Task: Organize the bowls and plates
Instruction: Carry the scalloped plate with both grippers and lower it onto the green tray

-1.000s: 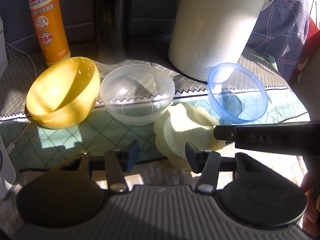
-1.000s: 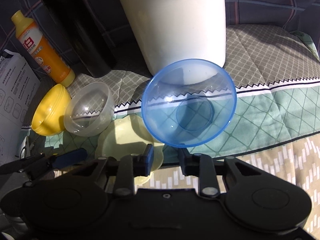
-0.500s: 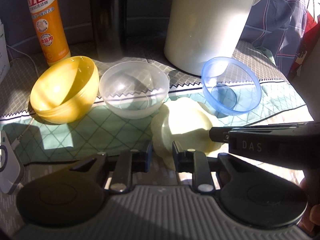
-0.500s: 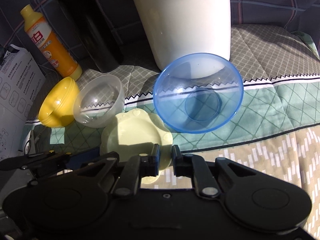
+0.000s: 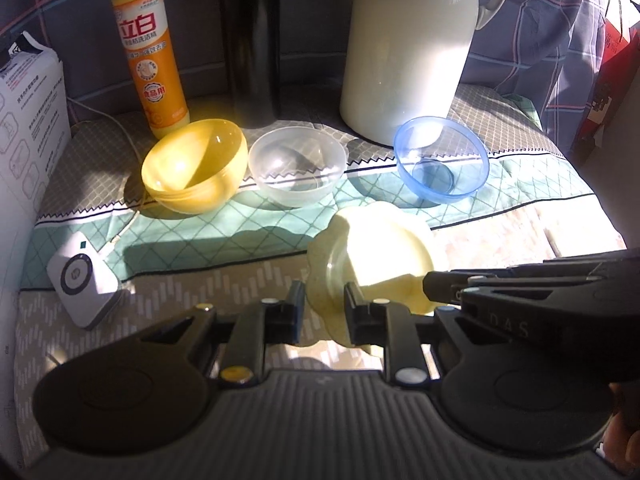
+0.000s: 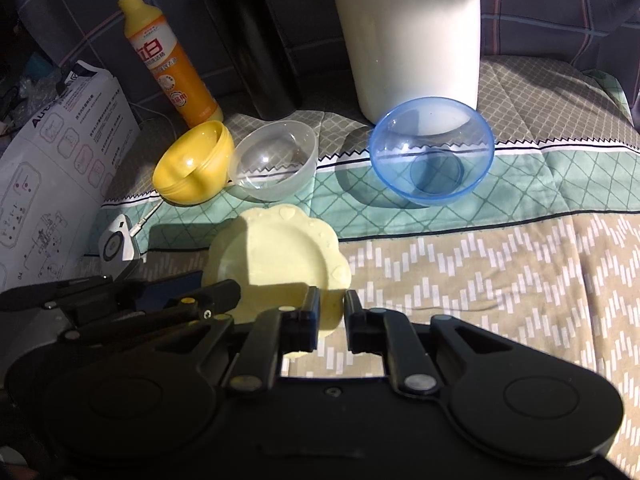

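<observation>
A pale yellow scalloped plate (image 5: 380,256) (image 6: 280,260) is tilted up off the cloth. My left gripper (image 5: 322,304) is shut on its near left rim. My right gripper (image 6: 332,312) is shut on its near right rim. A yellow bowl (image 5: 194,168) (image 6: 192,166), a clear bowl (image 5: 296,170) (image 6: 274,164) and a blue bowl (image 5: 440,160) (image 6: 432,150) stand in a row behind the plate.
A tall cream jug (image 5: 408,44) (image 6: 408,32), a black flask (image 5: 250,36) and an orange detergent bottle (image 5: 150,56) stand at the back. A white box (image 6: 52,168) is at the left. A small white device (image 5: 82,280) with a cable lies at front left.
Both grippers have drawn back from the bowls toward the near edge. The left closed from open onto the plate's rim. The plate now sits tilted and nearer, held by both.
</observation>
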The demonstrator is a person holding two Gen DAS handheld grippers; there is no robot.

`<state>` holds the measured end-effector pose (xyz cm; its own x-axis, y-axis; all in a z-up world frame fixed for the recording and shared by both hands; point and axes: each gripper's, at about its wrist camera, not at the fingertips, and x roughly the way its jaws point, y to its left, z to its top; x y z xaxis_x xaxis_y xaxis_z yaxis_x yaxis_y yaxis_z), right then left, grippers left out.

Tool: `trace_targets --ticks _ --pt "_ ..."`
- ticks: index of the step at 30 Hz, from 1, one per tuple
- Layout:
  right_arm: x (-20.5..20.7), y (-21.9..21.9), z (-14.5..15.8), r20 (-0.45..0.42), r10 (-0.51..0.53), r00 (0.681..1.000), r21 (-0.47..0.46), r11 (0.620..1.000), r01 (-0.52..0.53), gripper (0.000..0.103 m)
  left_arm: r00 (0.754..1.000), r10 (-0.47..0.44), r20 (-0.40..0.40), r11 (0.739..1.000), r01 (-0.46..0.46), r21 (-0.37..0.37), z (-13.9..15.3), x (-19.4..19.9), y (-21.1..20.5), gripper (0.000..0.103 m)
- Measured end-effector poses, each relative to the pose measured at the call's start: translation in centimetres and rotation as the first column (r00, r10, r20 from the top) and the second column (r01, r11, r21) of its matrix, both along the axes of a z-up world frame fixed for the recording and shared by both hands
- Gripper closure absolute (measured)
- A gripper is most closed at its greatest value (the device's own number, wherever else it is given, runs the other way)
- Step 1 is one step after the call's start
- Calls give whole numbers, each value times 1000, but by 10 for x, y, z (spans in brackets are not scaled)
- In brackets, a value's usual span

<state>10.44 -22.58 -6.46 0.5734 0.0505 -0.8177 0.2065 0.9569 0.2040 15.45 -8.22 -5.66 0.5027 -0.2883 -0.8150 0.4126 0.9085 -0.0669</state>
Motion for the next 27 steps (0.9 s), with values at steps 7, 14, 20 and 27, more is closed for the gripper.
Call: trace_targets --ticks 7,14,20,27 --pt "-39 43 15 -10 76 997 10 997 -76 90 1000 10 2 1000 -10 9 18 -47 43 83" --pt "-67 92 15 -41 159 986 31 987 -158 90 999 53 -13 998 -53 19 22 -90 92 83" --pt "-80 132 8 -81 241 967 37 970 -238 90 995 93 -46 996 -92 22 14 -118 131 82" --pt "-88 163 -5 -145 302 942 42 953 -299 90 990 108 -89 994 -105 39 -1 -134 156 82"
